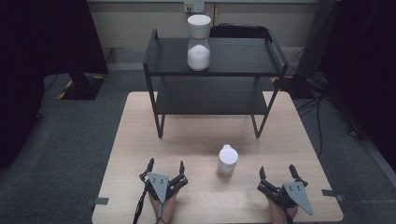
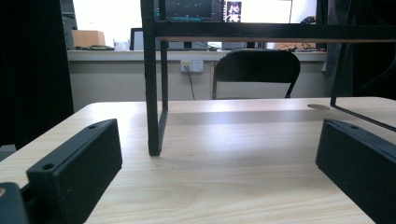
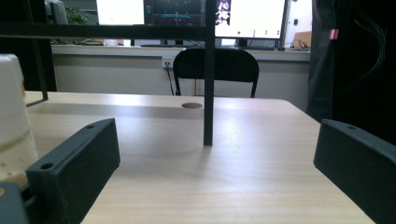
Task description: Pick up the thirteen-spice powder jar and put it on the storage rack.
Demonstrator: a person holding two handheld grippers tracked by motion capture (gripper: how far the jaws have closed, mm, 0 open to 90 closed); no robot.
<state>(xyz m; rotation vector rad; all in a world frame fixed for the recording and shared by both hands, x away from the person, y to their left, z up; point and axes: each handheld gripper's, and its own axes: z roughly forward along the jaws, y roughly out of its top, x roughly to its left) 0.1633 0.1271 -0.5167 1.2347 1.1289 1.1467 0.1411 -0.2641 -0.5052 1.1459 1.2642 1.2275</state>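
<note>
A small white cup-like container [image 1: 227,160] stands on the wooden table [image 1: 140,140], between my two grippers and a little ahead of them. Its side shows at the left edge of the right gripper view [image 3: 11,121]. My left gripper [image 1: 165,167] rests near the table's front edge, open, with nothing between its jaws [image 2: 219,163]. My right gripper [image 1: 278,172] lies to the right of the cup, also open and empty [image 3: 215,163]. A tall glass jar with a white lid [image 1: 198,43], half full of white powder, stands on the top of a black two-tier shelf [image 1: 243,58].
The black shelf's front legs [image 2: 152,93] [image 3: 208,79] rise from the table ahead of each gripper. A black chair [image 2: 256,72] stands behind the table. Bare wood lies between the grippers and the shelf. A stand base [image 1: 81,86] sits on the floor at the left.
</note>
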